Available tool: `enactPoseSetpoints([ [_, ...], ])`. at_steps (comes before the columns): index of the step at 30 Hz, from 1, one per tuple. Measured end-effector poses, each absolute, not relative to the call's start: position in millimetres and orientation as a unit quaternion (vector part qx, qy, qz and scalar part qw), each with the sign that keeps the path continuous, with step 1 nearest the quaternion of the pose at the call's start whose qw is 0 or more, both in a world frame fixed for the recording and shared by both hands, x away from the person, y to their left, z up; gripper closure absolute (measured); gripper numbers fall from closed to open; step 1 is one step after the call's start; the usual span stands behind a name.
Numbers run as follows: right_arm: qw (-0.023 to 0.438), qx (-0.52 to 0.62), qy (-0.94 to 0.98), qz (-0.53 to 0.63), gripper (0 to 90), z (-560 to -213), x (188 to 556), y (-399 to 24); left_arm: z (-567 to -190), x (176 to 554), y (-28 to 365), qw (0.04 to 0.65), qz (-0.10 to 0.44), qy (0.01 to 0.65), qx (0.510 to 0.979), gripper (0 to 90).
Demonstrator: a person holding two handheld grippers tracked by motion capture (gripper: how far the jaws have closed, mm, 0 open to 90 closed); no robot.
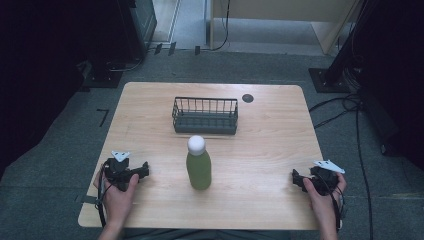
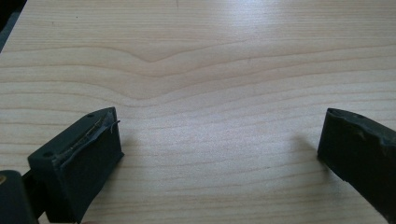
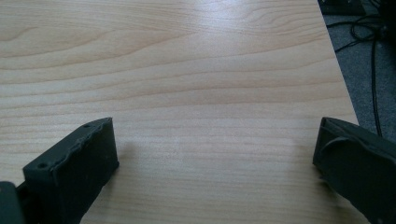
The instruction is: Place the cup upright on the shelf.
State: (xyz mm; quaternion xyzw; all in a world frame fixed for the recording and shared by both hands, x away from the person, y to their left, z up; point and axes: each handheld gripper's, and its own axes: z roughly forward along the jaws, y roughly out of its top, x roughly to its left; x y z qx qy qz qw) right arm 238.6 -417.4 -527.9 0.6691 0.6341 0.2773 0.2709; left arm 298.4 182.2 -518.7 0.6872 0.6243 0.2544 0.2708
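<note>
A green bottle (image 1: 199, 169) with a white cap stands upright near the middle of the wooden table (image 1: 270, 125). Behind it sits a dark wire basket (image 1: 205, 115). My left gripper (image 1: 142, 171) rests on the table to the left of the bottle, held in a hand, a clear gap away from it. My right gripper (image 1: 298, 180) rests near the table's right front edge. In the left gripper view the left gripper (image 2: 219, 135) has its jaws wide apart over bare wood. The right gripper (image 3: 215, 144) in its own view is likewise open with nothing between its jaws.
A small dark round disc (image 1: 248, 98) lies near the back edge, right of the basket. Cables (image 1: 350, 107) trail over the grey floor to the right of the table. Dark equipment stands (image 1: 135, 30) are at the back left. The table's right edge (image 3: 343, 79) is close to the right gripper.
</note>
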Motion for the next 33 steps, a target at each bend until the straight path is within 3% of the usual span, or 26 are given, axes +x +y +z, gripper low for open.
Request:
enactPoseSetpoints([
  [3, 0.271, 0.668, 0.635, 0.278, 0.9, -528, 238, -417, -519, 298, 182, 0.271, 0.254, 0.624, 0.687, 0.0],
  [9, 0.280, 0.661, 0.634, 0.288, 12.0, -525, 235, -408, -519, 298, 182, 0.271, 0.254, 0.623, 0.689, 0.0],
  [33, 0.266, 0.589, 0.675, 0.357, 12.6, -484, 223, -336, -519, 298, 182, 0.270, 0.255, 0.625, 0.687, 0.0],
])
